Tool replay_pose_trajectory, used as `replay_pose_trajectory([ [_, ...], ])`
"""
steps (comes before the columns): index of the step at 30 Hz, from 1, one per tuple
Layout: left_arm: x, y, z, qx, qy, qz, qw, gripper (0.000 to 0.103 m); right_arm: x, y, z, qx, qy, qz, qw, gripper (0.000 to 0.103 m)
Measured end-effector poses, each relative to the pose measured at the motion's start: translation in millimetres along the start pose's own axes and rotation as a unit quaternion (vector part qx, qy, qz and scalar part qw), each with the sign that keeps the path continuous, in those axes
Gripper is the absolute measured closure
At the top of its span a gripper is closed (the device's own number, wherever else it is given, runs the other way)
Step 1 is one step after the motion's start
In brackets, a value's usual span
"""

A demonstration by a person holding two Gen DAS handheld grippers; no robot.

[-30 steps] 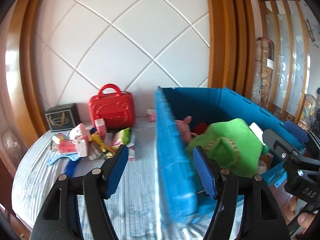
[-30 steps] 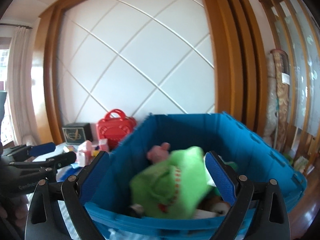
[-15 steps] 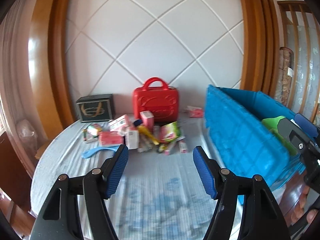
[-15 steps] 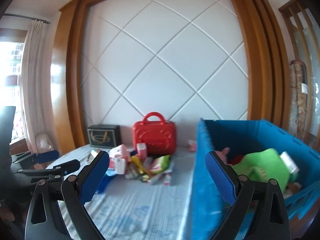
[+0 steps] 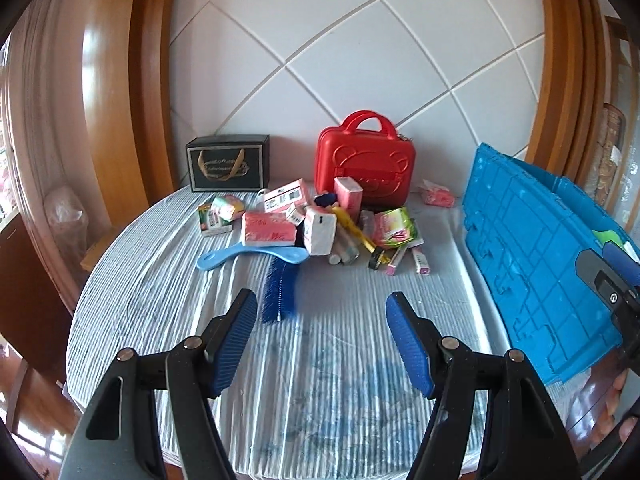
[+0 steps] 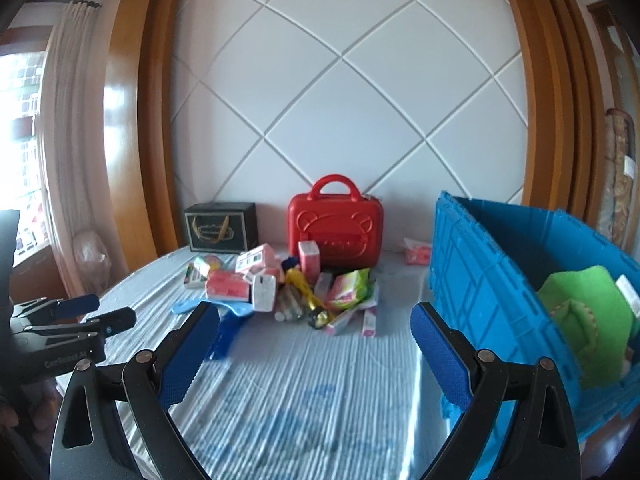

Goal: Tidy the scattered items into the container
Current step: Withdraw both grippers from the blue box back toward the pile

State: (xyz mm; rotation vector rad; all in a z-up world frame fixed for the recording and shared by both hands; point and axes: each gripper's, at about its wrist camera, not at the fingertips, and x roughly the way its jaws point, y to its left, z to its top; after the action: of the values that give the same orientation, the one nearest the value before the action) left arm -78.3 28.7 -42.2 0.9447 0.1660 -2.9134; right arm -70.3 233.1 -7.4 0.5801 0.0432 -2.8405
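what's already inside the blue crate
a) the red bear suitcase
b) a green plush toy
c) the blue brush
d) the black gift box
b: the right wrist view shows a green plush toy lying inside the blue crate, while the other three sit out on the striped cloth.

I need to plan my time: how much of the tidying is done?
Early. The blue crate already holds a green plush toy. Both tongs, left and right, are open and empty. The pile of small boxes and packets, blue brush and light-blue comb remain on the table.
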Motion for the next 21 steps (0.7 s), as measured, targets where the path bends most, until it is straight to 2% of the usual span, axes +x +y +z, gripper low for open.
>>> replay_pose_trajectory([
  [6,45,7,21,-0.005,0.02,0.034,0.9992,0.037,66,-15,5,0.006,0.031,0.025,0.999,0.005],
  [13,116,25,20,-0.029,0.087,0.081,0.9925,0.037,157,-37,-1,0.012,0.087,0.055,0.995,0.005],
  [18,156,41,11,-0.042,0.131,0.093,0.9861,0.037,208,-32,-11,0.011,0.134,0.073,0.988,0.005],
  [21,175,47,12,-0.037,0.143,0.09,0.9848,0.037,226,-26,-13,0.003,0.145,0.069,0.987,0.005],
])
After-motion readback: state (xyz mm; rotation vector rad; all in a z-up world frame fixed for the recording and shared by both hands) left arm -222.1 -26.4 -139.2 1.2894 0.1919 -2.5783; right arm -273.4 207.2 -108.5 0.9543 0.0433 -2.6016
